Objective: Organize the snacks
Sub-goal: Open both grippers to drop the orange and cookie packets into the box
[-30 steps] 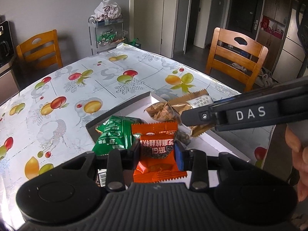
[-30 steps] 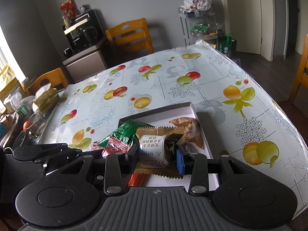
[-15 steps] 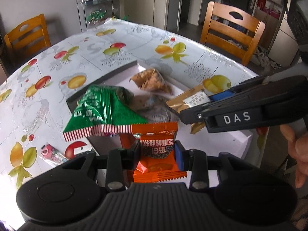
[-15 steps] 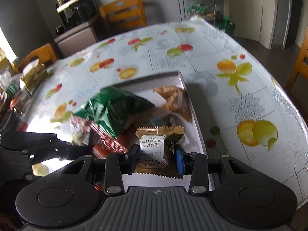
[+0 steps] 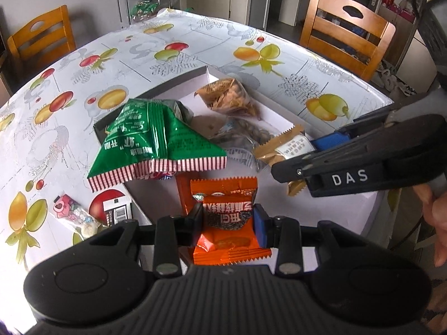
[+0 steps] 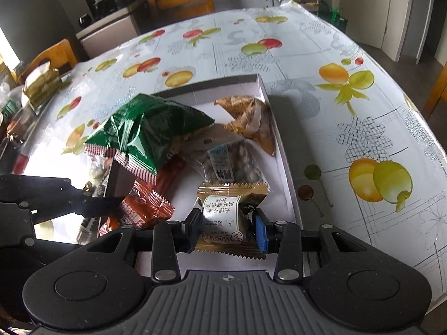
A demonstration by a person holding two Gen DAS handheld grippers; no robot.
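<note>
My left gripper [image 5: 227, 224] is shut on an orange snack packet [image 5: 227, 223], held low over the near end of a shallow white box [image 5: 276, 117]. My right gripper [image 6: 227, 227] is shut on a gold-wrapped snack [image 6: 229, 212] over the same box [image 6: 285, 173]; its side shows in the left wrist view [image 5: 349, 162]. In the box lie a green bag [image 5: 151, 139], a brown crinkled packet [image 5: 229, 97] and a clear bag of nuts [image 6: 234, 162]. The left gripper's finger [image 6: 56, 195] and the orange packet [image 6: 142, 209] show at the left of the right wrist view.
The box sits on a fruit-print tablecloth [image 5: 83, 83]. A small pink candy packet [image 5: 71, 212] lies on the cloth left of the box. Wooden chairs [image 5: 346, 30] ring the table. A tissue pack [image 6: 42, 86] and clutter sit at the far left edge. A hand [image 5: 435, 223] holds the right gripper.
Both grippers have come down toward the box and tipped further downward, each keeping its packet. The box and its snacks now look larger and closer.
</note>
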